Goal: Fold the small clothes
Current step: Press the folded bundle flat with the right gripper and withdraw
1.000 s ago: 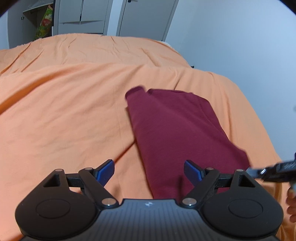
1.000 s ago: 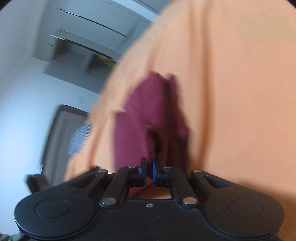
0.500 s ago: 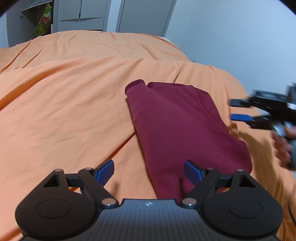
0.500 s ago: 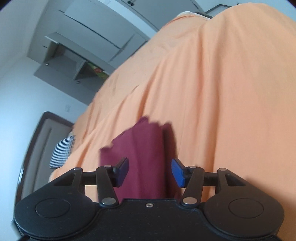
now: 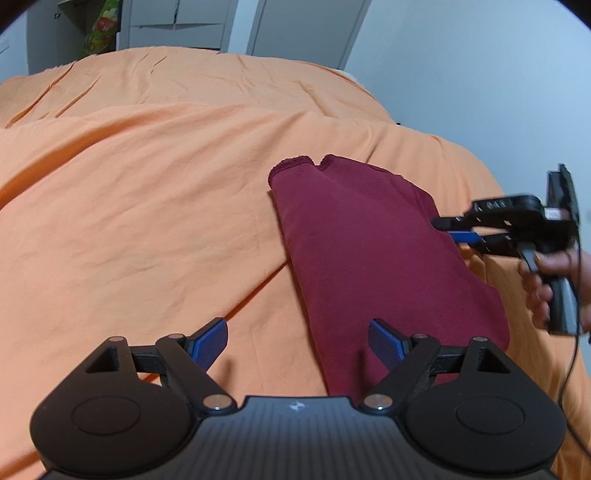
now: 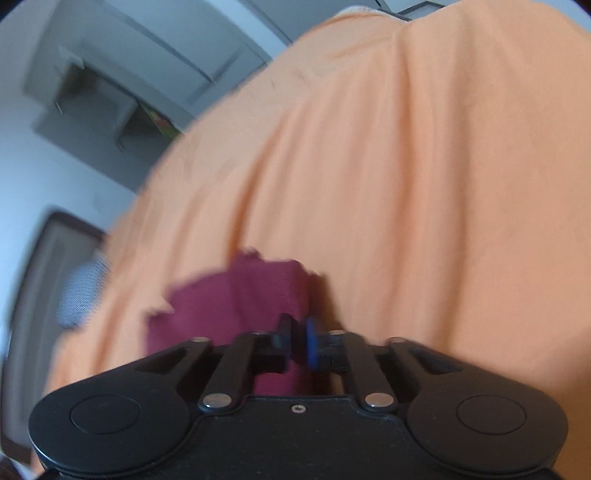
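Note:
A dark red garment [image 5: 373, 254] lies folded lengthwise on the orange bed sheet [image 5: 147, 206]. My left gripper [image 5: 297, 341] is open and empty, just above the garment's near end. My right gripper [image 5: 452, 229] sits at the garment's right edge in the left wrist view. In the right wrist view the right gripper [image 6: 298, 341] has its jaws almost together with red cloth [image 6: 236, 295] between them. This view is blurred.
The orange sheet covers the whole bed, with creases to the left. Grey wardrobe doors [image 5: 184, 22] and a colourful bag [image 5: 101, 27] stand beyond the bed's far end. A white wall [image 5: 480, 74] runs along the right side.
The right gripper has gone from open to nearly shut on the garment's right edge. The left gripper stays open and has barely moved.

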Action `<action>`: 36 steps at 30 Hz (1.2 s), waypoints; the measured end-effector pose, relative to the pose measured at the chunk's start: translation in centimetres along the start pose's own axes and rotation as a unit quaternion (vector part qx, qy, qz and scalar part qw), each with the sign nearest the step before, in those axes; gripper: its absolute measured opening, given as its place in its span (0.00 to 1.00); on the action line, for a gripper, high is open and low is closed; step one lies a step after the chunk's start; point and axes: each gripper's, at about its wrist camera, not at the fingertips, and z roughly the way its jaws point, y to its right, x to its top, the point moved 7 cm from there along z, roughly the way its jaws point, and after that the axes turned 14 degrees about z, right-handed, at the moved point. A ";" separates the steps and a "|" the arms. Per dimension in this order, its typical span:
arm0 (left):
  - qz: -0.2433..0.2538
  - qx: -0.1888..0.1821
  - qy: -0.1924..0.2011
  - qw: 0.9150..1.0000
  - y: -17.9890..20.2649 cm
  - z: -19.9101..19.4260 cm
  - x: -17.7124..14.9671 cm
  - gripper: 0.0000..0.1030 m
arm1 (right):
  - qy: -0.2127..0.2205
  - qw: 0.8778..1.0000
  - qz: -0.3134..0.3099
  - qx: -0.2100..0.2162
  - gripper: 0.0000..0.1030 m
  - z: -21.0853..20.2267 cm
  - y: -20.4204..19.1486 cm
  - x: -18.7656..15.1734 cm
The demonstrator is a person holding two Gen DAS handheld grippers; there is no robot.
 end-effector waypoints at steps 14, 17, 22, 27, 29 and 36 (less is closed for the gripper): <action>0.004 -0.041 0.015 0.999 4.7 1.5 2.8 0.84 | -0.032 0.984 -0.168 -0.039 0.32 -6.3 -1.1 -9.6; 0.010 -0.049 0.014 0.999 6.0 2.1 3.0 0.84 | -0.005 0.993 -0.117 -0.028 0.34 -8.4 0.2 -8.6; 0.004 -0.054 -0.001 0.999 7.0 3.3 2.5 0.84 | -0.012 0.989 -0.146 0.038 0.43 -8.4 -3.8 -9.3; -0.002 -0.049 -0.008 0.999 6.4 3.0 2.2 0.84 | -0.048 0.986 -0.162 -0.006 0.38 -4.9 -2.1 -10.1; -0.003 -0.046 -0.005 0.999 5.8 2.8 2.1 0.84 | -0.052 0.985 -0.160 -0.024 0.39 -4.5 -1.0 -9.7; -0.010 -0.033 -0.010 0.999 4.5 3.1 2.0 0.84 | -0.016 0.992 -0.126 -0.006 0.61 -7.5 0.0 -8.0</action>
